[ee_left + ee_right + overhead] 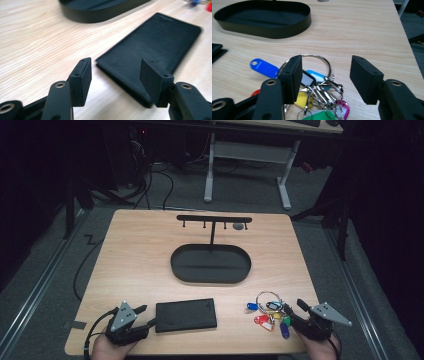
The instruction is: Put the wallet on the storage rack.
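Observation:
A flat black wallet-like case (186, 315) lies at the table's front centre. My left gripper (146, 316) sits just left of it, open; in the left gripper view the gripper (116, 65) has its jaws wide apart over the case's (155, 42) near corner, touching nothing. A bunch of keys (270, 315) with blue, red, yellow and green tags lies at the front right. My right gripper (295, 311) is right beside it, open. In the right gripper view the gripper (326, 61) straddles the key bunch (322, 87) and its large ring (322, 58).
A black oval tray (210, 281) stands mid-table, with a T-shaped hook rack (214, 218) rising from its far side. A small grey round object (239, 226) lies behind the rack. Bare wood surrounds the tray. Beyond the table are floor cables and a desk frame.

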A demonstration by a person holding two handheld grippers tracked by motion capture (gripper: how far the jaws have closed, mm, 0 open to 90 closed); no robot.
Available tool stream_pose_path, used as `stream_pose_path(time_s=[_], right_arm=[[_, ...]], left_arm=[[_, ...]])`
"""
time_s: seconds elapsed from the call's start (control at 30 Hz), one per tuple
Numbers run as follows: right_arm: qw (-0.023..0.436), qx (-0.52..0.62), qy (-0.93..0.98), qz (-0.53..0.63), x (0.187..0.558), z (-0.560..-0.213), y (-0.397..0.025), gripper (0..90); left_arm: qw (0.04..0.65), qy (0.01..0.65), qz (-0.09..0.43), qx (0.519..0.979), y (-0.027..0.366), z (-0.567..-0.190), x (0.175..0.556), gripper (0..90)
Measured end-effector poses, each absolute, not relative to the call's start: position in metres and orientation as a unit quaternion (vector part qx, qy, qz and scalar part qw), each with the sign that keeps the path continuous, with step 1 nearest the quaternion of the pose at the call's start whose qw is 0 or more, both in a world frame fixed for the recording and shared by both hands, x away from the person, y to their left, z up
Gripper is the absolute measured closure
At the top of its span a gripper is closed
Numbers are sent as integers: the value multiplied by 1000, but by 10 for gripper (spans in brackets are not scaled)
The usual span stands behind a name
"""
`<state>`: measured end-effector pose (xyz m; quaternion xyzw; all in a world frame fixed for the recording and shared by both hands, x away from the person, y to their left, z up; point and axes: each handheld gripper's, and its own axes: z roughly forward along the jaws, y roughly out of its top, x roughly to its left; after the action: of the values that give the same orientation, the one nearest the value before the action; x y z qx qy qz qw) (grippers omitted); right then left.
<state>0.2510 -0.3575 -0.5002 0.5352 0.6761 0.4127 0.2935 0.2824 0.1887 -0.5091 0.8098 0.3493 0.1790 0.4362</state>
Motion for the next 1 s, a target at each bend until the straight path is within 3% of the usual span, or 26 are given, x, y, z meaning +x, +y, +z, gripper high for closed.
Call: stream_pose_path(time_s=[0.5,0.67,0.8,1.0], right_arm=[[310,528,676,409,253,-504,-366,424],[307,522,682,410,255,-504,-363,424],[305,515,687,411,257,-504,-360,424],[305,514,686,416,259,-503,-359,425]], left_arm=[[414,350,188,819,188,-515,286,431],[407,358,181,821,193,-517,287,559],[383,360,177,832,196,-521,286,828],[356,342,171,853,187,-527,283,871]])
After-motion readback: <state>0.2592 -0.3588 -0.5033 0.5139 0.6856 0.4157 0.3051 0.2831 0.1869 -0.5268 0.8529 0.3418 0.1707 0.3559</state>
